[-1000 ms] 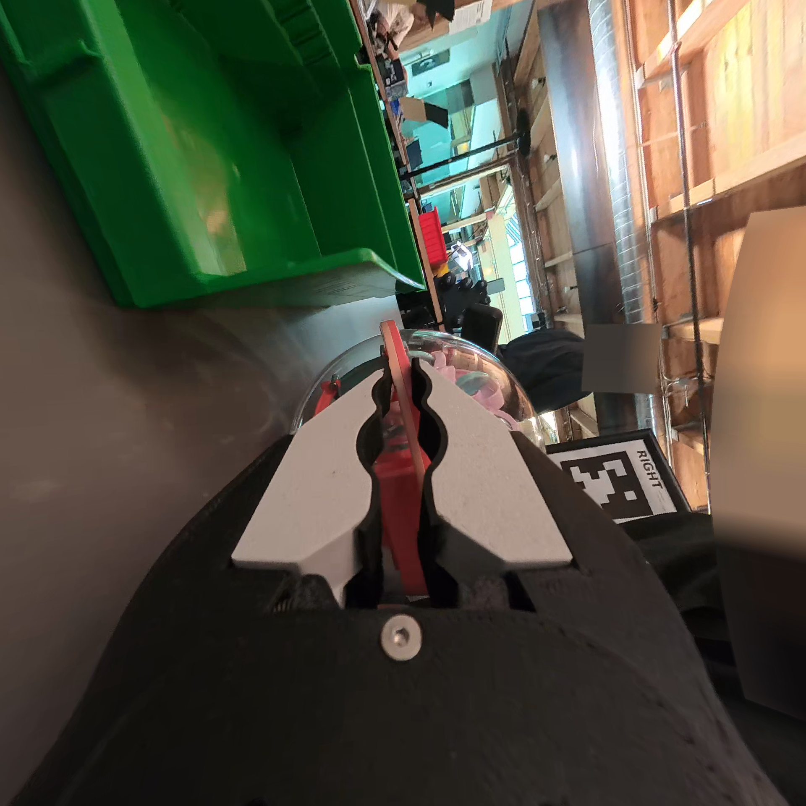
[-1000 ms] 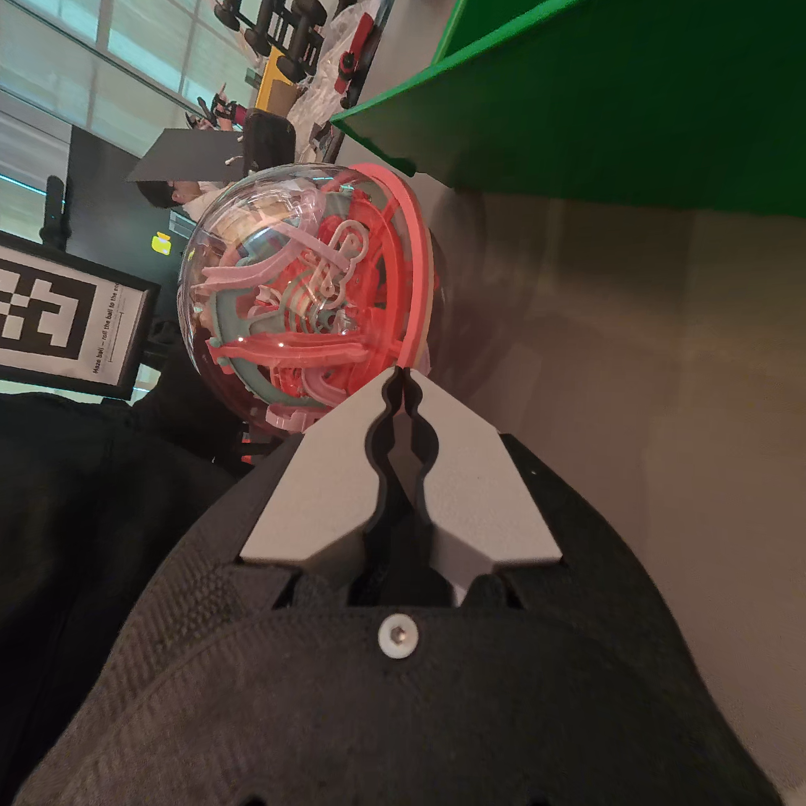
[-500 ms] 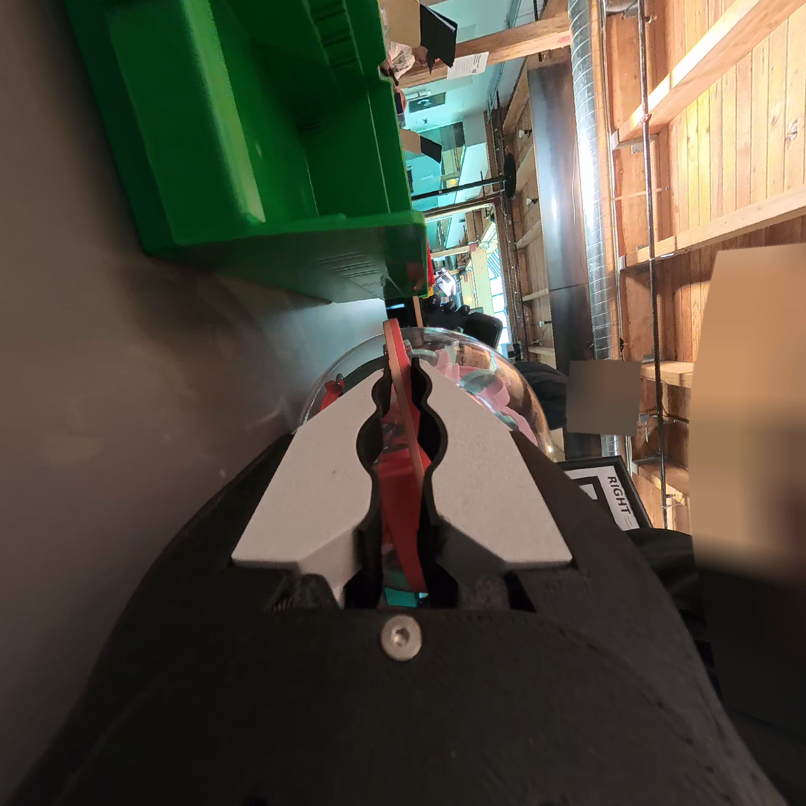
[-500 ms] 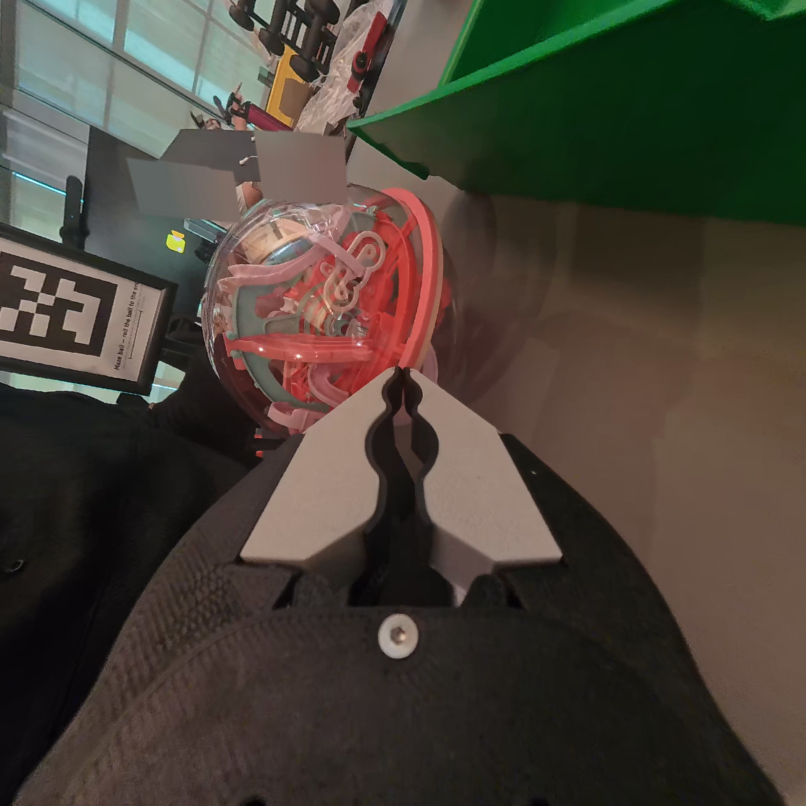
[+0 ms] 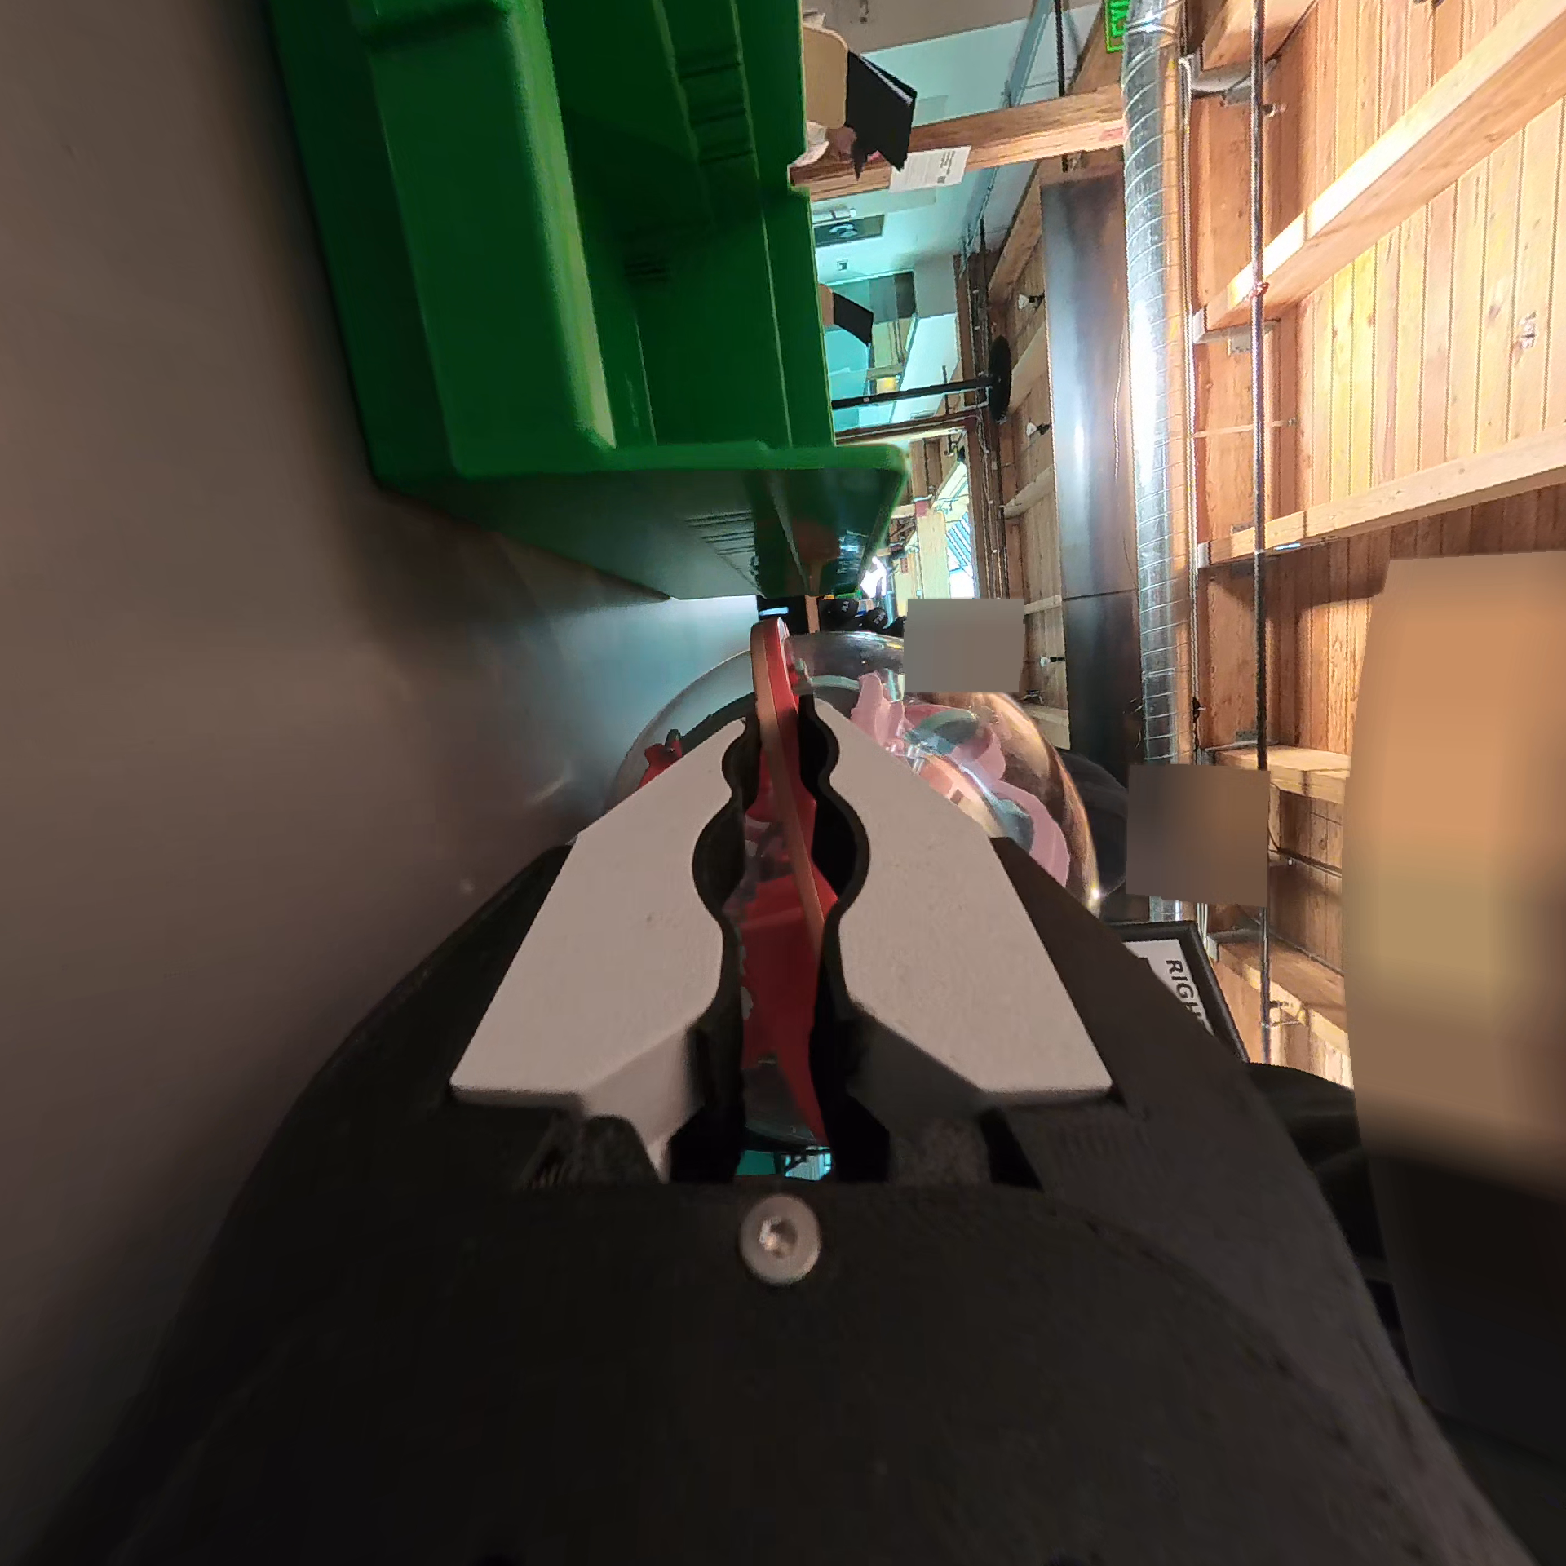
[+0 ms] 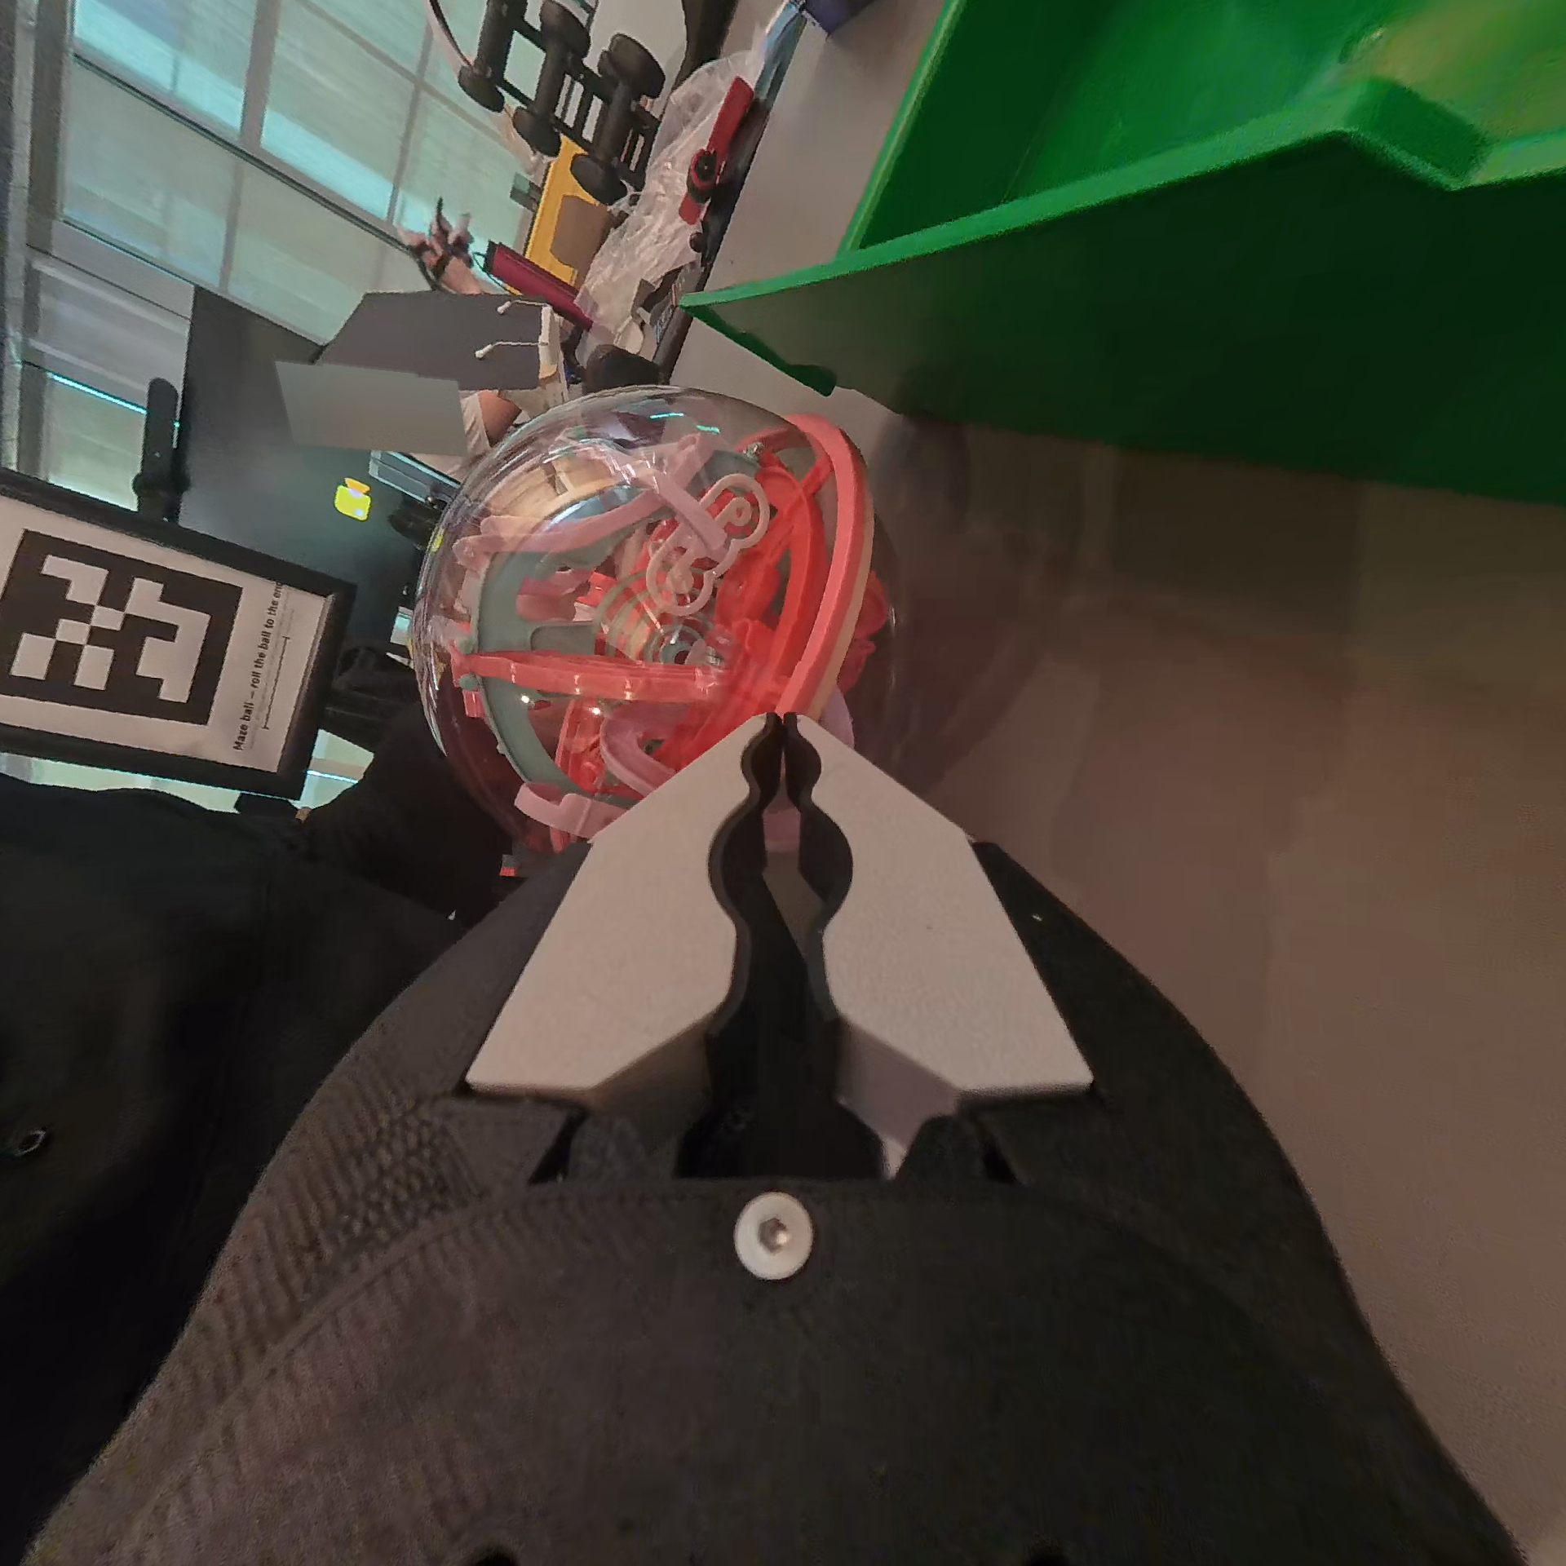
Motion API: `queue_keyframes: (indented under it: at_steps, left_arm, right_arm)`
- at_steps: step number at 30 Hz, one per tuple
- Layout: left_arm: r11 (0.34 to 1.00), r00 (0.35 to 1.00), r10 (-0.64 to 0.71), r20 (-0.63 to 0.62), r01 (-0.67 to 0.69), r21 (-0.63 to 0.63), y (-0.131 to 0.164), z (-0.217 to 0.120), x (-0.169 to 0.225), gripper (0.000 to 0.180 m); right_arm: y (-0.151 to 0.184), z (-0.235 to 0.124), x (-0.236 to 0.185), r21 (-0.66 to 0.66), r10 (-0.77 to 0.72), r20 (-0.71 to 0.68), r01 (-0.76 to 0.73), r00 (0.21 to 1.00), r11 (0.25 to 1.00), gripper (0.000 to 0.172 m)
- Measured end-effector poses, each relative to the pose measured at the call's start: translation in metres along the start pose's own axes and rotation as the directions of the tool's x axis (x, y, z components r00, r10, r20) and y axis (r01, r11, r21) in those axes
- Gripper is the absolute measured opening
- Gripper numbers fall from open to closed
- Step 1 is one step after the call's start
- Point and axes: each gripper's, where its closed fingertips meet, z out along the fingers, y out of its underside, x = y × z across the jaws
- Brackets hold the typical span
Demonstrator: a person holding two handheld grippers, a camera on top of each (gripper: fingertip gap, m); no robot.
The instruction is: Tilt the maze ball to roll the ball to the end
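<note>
Grey surface carrying green bin, timber-walled room behind; clear maze ball with pink, red and grey tracks sits near bin, left tool clamped on its red rim, right tool closed empty just beside it.

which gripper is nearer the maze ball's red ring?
Left. The left gripper is clamped on the red ring of the maze ball. The right gripper is shut, tips right by the ring; contact unclear.
</note>
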Motion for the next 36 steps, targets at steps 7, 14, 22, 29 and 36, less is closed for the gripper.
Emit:
queue_keyframes:
  at_steps: [7,14,22,29,36]
  left_arm:
    - [0.995,0.995,0.096,0.025,-0.095,-0.031,0.001,0.002,0.010,0.007]
    - [0.990,0.993,0.116,-0.007,-0.117,-0.075,0.001,0.001,0.017,0.006]
    - [0.975,0.986,0.169,0.011,-0.165,-0.146,-0.001,0.002,0.020,0.006]
    - [0.964,0.978,0.207,0.029,-0.199,-0.179,0.000,0.008,0.025,0.007]
    - [0.947,0.966,0.256,0.039,-0.243,-0.209,0.002,0.014,0.032,0.006]
  right_arm:
    - [0.007,-0.001,0.003,0.027,-0.010,-0.014,0.011,1.000,1.000,0.000]
    - [0.017,0.003,0.001,0.058,-0.026,-0.046,0.028,0.999,0.998,0.000]
    - [0.025,0.007,-0.001,0.095,-0.011,-0.051,0.016,0.999,0.995,0.000]
    - [0.028,0.007,0.004,0.085,-0.003,-0.032,0.006,0.999,0.996,0.000]
    - [0.033,0.005,0.008,0.053,-0.033,-0.060,0.036,0.998,0.998,0.000]
